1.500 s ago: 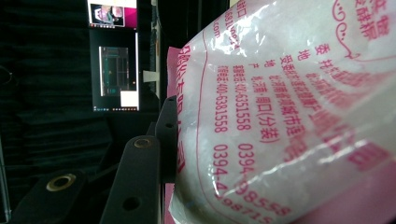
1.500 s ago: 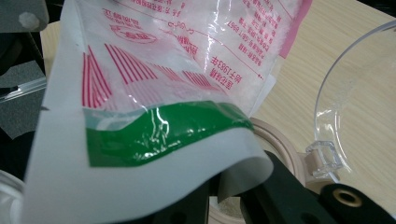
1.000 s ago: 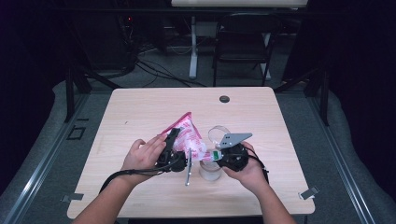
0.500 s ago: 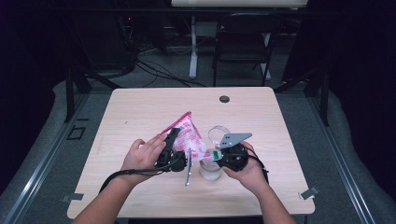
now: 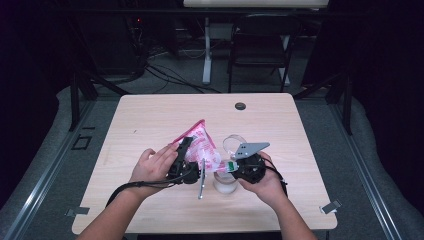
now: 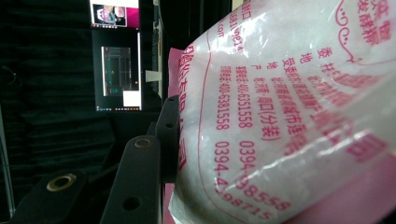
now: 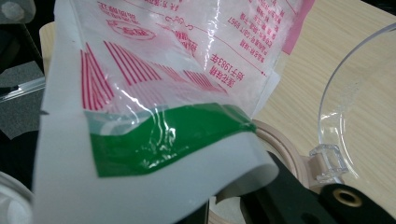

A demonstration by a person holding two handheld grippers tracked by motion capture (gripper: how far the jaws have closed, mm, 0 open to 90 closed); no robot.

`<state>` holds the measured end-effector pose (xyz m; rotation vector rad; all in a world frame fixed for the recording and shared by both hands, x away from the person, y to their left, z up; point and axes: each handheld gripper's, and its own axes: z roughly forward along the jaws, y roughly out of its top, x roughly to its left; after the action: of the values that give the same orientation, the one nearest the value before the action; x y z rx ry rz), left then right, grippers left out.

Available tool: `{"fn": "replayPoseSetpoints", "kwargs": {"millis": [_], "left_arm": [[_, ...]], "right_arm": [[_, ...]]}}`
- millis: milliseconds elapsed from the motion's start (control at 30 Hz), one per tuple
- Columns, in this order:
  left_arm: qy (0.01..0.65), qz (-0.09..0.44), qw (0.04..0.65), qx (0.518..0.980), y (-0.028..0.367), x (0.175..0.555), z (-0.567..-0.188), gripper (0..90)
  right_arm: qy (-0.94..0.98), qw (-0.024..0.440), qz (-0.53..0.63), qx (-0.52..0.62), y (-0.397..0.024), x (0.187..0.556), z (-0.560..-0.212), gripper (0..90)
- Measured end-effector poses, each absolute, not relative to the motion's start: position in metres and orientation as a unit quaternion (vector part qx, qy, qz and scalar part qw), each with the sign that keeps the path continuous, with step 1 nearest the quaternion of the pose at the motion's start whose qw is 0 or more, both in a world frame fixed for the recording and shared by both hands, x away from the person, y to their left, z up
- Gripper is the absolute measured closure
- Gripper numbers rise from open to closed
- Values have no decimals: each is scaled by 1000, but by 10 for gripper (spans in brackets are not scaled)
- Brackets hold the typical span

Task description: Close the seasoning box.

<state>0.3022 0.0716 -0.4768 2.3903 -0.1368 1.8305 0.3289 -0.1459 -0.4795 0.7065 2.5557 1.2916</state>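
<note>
Still nothing has shifted: my left tool (image 5: 186, 150) and right tool (image 5: 231, 166) keep the bag (image 5: 202, 145) clamped, tilted over the jar (image 5: 225, 182), so pouring continues.

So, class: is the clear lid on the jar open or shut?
Open: the clear lid is swung back, hinged beside the jar's rim.

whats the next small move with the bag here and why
Probably tip the bag a little further so its green-taped corner drops over the open jar. Both grippers, left and right, hold the bag, and that corner already sits just above the jar's rim.
</note>
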Motion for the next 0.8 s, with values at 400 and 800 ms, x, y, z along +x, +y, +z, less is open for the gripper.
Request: {"fn": "replayPoseSetpoints", "kwargs": {"millis": [400,800], "left_arm": [[-51,615,66,784,71,301,-478,642],[-57,625,63,776,71,299,-479,643]], "right_arm": [[863,98,435,238,-145,329,-480,900],[864,96,434,237,-145,329,-480,900]]}}
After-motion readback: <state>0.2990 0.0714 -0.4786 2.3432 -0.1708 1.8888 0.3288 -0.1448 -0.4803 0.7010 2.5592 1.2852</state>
